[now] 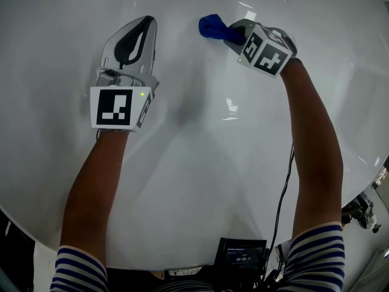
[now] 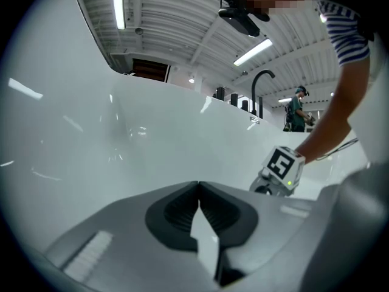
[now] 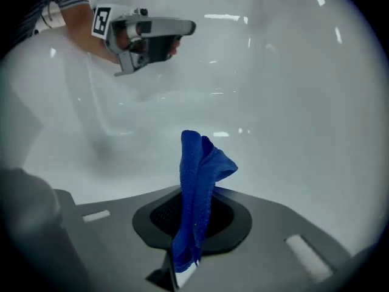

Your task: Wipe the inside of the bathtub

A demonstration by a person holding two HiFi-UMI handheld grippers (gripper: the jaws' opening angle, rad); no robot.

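The white bathtub point(image 1: 200, 163) fills the head view, and both grippers reach down inside it. My right gripper point(image 1: 234, 32) is shut on a blue cloth point(image 1: 214, 27), whose bunched end pokes out to the left of the jaws against the tub's inner surface. In the right gripper view the blue cloth point(image 3: 197, 193) stands pinched between the jaws. My left gripper point(image 1: 143, 24) hovers to the left over the tub point(image 2: 152, 145) surface, jaws shut with nothing between them. The right gripper's marker cube point(image 2: 284, 164) shows in the left gripper view.
A dark device with a lit screen point(image 1: 243, 259) sits at the near tub rim, with a black cable point(image 1: 281, 199) running along my right arm. A black tap point(image 2: 260, 87) stands on the far rim. A person point(image 2: 298, 108) stands in the background.
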